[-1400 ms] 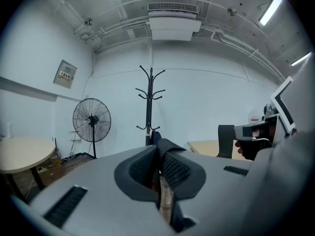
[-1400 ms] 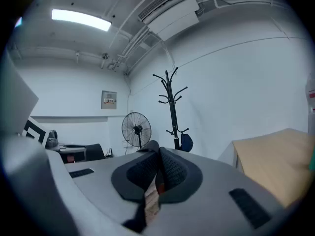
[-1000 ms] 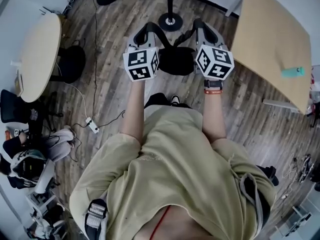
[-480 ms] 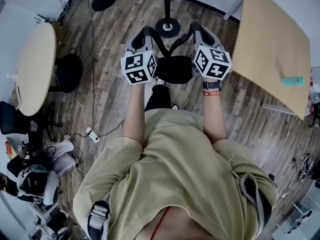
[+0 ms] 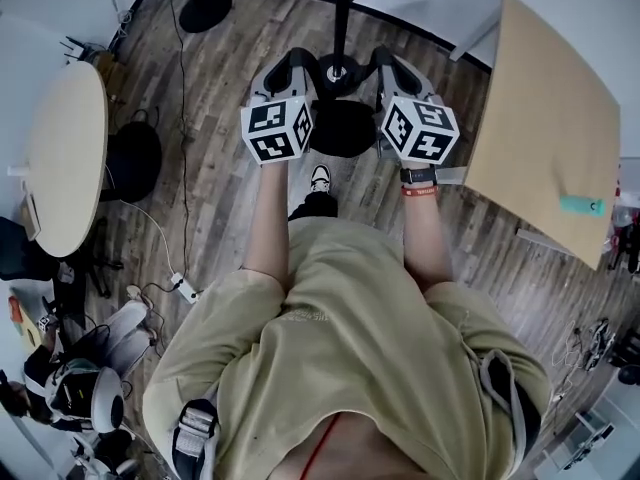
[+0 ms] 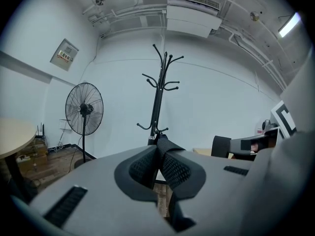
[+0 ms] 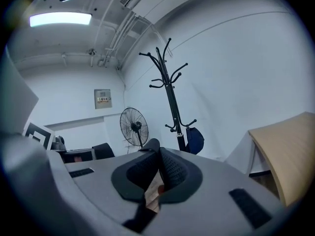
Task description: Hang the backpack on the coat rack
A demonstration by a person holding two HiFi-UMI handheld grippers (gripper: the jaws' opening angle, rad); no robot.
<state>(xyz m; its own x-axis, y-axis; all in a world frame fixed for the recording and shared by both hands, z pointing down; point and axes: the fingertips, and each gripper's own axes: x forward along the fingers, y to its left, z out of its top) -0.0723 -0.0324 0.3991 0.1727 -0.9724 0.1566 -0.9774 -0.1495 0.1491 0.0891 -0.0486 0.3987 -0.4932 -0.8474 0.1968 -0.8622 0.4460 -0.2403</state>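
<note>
A black backpack (image 5: 340,128) hangs between my two grippers in the head view, above the wood floor. My left gripper (image 5: 297,66) is shut on one black strap (image 6: 162,142), which pokes up between its pads. On the other side, my right gripper (image 5: 385,64) is shut on the other strap (image 7: 149,143). The black coat rack (image 6: 158,95) stands straight ahead by the white wall, its hooks bare at the top. Its pole (image 5: 344,8) and round base (image 5: 335,68) lie just beyond the backpack. The right gripper view shows the coat rack (image 7: 172,100) too.
A dark blue bag (image 7: 195,139) hangs low on the rack. A pedestal fan (image 6: 83,108) stands to the left of it. A round table (image 5: 62,158) is at the left and a tan table (image 5: 545,118) at the right. Cables (image 5: 182,288) trail on the floor.
The person has stepped forward with the backpack. The rack's base, earlier well beyond the grippers, now sits right between their tips. Both grippers kept their hold.
</note>
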